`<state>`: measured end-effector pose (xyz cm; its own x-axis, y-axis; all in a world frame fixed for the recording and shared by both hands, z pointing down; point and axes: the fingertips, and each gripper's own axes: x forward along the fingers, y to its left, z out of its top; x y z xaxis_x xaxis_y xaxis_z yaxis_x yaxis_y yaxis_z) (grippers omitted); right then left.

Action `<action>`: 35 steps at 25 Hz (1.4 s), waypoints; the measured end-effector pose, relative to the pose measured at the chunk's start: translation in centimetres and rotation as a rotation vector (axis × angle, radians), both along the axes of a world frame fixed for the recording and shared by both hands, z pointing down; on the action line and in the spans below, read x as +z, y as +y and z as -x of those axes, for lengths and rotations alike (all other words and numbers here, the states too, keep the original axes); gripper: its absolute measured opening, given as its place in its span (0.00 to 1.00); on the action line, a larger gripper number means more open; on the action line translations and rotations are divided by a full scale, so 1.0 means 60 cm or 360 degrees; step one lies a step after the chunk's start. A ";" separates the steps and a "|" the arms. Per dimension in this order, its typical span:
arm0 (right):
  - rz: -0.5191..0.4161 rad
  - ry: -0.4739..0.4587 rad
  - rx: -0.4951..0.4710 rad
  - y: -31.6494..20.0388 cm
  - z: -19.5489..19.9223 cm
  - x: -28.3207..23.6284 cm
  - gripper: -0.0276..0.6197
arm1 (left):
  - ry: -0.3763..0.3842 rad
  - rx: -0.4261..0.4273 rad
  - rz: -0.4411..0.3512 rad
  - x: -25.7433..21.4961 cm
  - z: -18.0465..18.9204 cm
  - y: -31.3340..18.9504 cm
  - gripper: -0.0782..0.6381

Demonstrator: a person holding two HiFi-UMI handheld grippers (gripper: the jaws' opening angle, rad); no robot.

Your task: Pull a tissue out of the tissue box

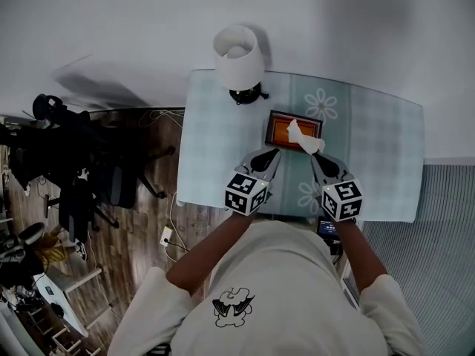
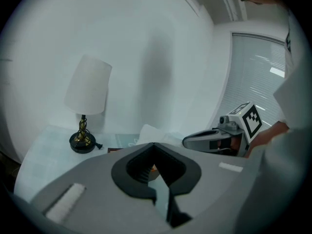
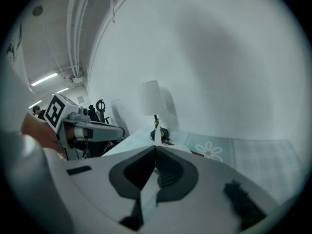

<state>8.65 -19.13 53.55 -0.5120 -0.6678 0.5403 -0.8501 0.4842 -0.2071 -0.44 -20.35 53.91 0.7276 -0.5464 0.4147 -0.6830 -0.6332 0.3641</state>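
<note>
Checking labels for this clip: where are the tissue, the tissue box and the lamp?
tissue [image 1: 303, 138], head view, middle fold
tissue box [image 1: 277, 130], head view, orange top
lamp [image 1: 239, 54], head view, white shade

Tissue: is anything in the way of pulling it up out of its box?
Nothing visible is. The right gripper is shut on the tissue, which sticks up out of the tissue box. The left gripper is off by its near corner, and the lamp stands behind it.
</note>
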 end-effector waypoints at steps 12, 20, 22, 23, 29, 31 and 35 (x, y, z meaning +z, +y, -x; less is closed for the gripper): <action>-0.0163 -0.0267 0.0142 0.084 -0.012 -0.124 0.07 | 0.0031 0.0080 -0.0168 -0.112 -0.001 0.064 0.11; -0.0169 -0.0276 0.0153 0.087 -0.007 -0.122 0.07 | 0.0030 0.0154 -0.0171 -0.113 -0.027 0.059 0.11; -0.0196 -0.0267 0.0156 0.086 -0.009 -0.128 0.07 | 0.0028 0.0143 -0.0175 -0.113 -0.027 0.055 0.11; -0.0208 -0.0259 0.0153 0.085 -0.009 -0.129 0.07 | 0.0026 0.0138 -0.0173 -0.112 -0.028 0.053 0.11; -0.0226 -0.0241 0.0116 0.085 -0.004 -0.129 0.06 | 0.0013 0.0145 -0.0168 -0.106 -0.039 0.053 0.11; -0.0223 -0.0241 0.0104 0.083 -0.001 -0.129 0.06 | 0.0014 0.0141 -0.0169 -0.107 -0.040 0.051 0.11; -0.0209 -0.0238 0.0083 0.081 0.003 -0.125 0.06 | 0.0023 0.0120 -0.0165 -0.105 -0.041 0.047 0.11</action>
<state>8.50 -14.26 46.06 -0.5427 -0.7553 0.3675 -0.8393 0.4714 -0.2708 1.99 -17.53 47.60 0.7735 -0.5295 0.3483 -0.6275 -0.7171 0.3034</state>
